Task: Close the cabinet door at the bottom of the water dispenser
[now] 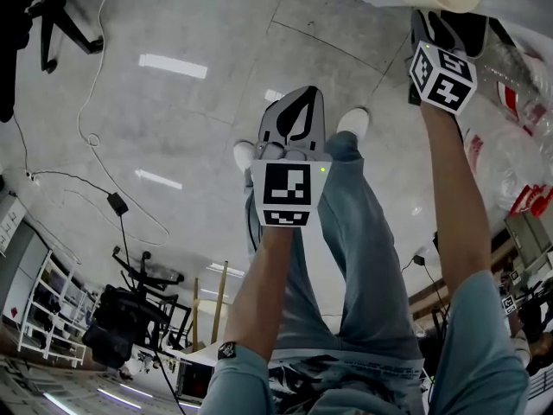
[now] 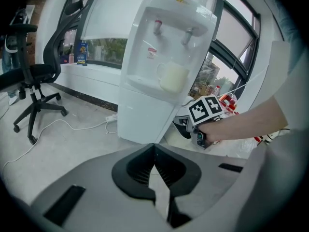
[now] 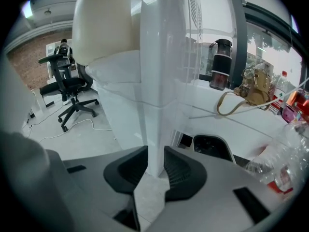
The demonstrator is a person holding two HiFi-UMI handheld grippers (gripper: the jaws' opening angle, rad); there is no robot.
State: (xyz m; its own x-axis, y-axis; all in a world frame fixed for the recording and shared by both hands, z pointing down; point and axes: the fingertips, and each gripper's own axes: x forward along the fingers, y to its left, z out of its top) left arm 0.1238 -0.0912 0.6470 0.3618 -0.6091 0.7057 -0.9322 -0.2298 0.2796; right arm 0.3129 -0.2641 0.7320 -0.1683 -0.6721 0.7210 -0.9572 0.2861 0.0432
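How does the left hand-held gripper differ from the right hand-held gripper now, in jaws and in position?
The left hand-held gripper has its jaws together with nothing between them; the right hand-held gripper has its jaws closed on the edge of a white panel of the water dispenser. The left one is apart from the dispenser; the right one is at its lower body. Both carry a marker cube.
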